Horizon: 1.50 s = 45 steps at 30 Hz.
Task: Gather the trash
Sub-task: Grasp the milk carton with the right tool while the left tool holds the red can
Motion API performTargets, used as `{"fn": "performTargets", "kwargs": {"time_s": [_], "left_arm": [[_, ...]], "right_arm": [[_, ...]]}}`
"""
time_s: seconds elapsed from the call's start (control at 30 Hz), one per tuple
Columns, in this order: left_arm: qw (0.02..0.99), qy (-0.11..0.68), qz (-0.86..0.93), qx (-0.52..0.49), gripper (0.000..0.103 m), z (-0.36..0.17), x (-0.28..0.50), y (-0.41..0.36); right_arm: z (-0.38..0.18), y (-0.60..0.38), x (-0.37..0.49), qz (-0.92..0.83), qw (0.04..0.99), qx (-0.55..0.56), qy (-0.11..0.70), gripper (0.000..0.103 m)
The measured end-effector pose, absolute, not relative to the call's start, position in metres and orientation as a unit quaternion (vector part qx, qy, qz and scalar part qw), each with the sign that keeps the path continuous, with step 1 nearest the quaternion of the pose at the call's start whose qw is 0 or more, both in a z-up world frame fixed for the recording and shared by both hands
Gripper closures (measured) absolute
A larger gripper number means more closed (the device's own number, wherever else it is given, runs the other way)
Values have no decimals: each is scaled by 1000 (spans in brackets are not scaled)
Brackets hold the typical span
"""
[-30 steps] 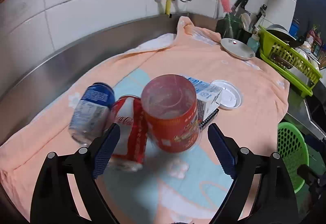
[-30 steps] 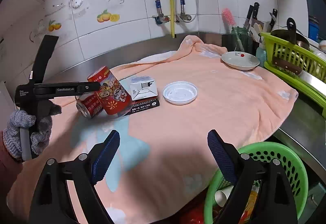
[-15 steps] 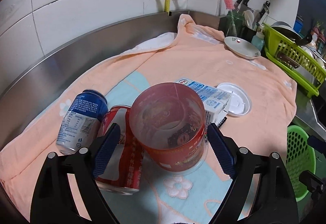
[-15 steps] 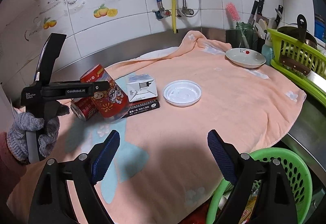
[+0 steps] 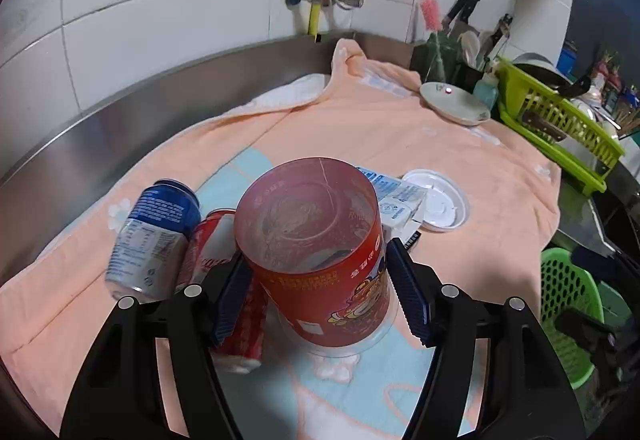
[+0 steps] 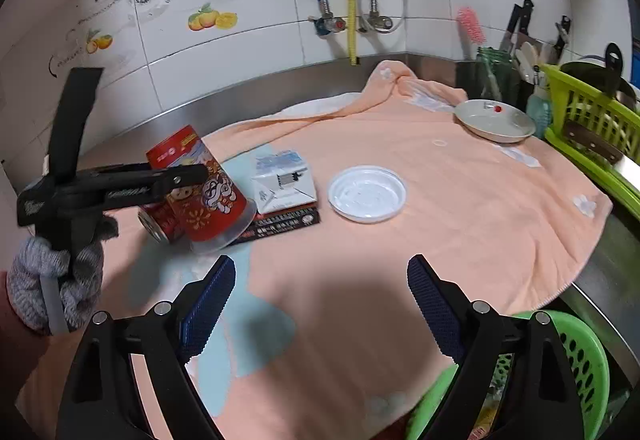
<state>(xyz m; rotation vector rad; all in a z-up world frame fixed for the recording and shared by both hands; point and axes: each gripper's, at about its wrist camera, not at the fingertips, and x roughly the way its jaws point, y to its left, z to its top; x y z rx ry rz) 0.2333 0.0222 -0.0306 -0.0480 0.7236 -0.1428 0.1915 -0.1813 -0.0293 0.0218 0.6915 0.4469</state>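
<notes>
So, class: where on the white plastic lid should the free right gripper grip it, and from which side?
Grip the raised rim of the white plastic lid, coming down from above at its near edge. It lies flat and open side up on the towel, so only the rim gives the open right gripper something to pinch.

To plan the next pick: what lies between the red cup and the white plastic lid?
A small white carton on a flat dark box lies between the red cup and the white plastic lid, seen best in the right wrist view.
</notes>
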Motion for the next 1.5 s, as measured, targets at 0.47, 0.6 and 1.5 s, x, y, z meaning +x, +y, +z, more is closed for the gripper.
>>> {"fn": "performTargets", "kwargs": {"time_s": [0.47,0.6,1.5], "left_arm": [[939,331,-83,-46,38,-1,176,57],[941,324,-89,-44,38,2,163,61],[938,322,-118,-57,38,-3,150,68]], "right_arm": [[-18,-123,261,261,895,-36,361,18],[-20,-97,285,265,886,-71,373,20],[-64,-42,360,273,846,-117,443,40]]}}
